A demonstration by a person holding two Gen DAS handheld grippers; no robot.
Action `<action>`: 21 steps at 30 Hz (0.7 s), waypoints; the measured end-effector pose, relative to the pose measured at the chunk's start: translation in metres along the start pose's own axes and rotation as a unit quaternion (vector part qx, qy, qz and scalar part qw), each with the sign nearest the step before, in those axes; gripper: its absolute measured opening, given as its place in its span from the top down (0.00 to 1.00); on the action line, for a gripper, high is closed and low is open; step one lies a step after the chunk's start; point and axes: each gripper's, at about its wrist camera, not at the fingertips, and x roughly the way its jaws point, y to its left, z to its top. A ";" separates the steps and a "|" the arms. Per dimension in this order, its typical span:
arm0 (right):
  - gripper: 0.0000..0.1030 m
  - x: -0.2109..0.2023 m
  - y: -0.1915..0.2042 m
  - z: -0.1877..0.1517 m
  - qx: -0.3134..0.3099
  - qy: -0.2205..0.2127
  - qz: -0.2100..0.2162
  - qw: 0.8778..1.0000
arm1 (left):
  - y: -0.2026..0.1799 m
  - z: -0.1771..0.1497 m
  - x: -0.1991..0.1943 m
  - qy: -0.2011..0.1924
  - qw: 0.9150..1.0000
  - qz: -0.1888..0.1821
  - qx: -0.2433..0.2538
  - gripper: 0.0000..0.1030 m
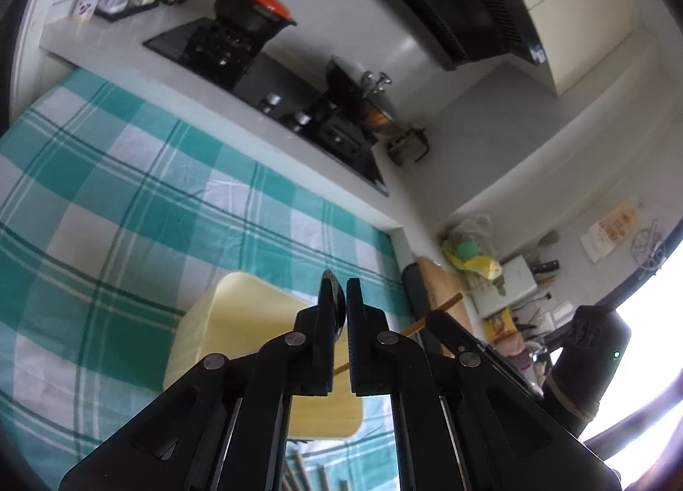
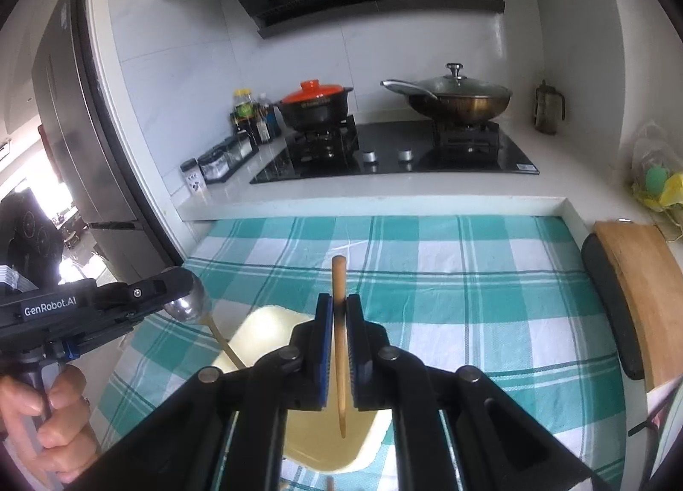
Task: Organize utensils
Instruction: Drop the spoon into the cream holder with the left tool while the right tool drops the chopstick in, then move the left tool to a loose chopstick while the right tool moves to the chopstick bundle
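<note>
My left gripper (image 1: pixel 341 283) is shut on the steel bowl of a spoon (image 1: pixel 338 307). In the right wrist view that spoon (image 2: pixel 190 299) hangs from the left gripper (image 2: pixel 181 280), and its golden handle slants down toward a cream-yellow tray (image 2: pixel 264 333). My right gripper (image 2: pixel 339 300) is shut on a wooden chopstick (image 2: pixel 340 363), which stands nearly upright with its thin tip low over the tray. The tray (image 1: pixel 239 320) lies on the green-and-white checked cloth (image 1: pixel 128 201). In the left wrist view the right gripper (image 1: pixel 439 318) and its chopstick (image 1: pixel 444 306) show at the right.
Behind the cloth is a raised counter with a black hob (image 2: pixel 405 158), a red-lidded pot (image 2: pixel 318 103) and a lidded wok (image 2: pixel 461 98). Wooden and black cutting boards (image 2: pixel 631 286) lean at the right. A spice rack (image 2: pixel 222 162) and a fridge (image 2: pixel 81 141) are at the left. More sticks (image 1: pixel 307 474) lie near the front.
</note>
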 end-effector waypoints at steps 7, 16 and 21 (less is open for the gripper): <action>0.42 -0.026 -0.003 -0.006 0.005 -0.028 -0.002 1.000 | 0.000 0.004 -0.038 -0.030 0.995 0.081 0.046 0.29; 0.41 -0.131 0.009 -0.081 -0.071 -0.018 -0.002 0.997 | 0.001 -0.088 -0.152 0.011 0.952 0.217 0.218 0.11; 0.41 -0.181 0.021 -0.157 -0.128 -0.009 -0.034 0.991 | 0.020 -0.180 -0.192 0.060 0.927 0.257 0.266 0.09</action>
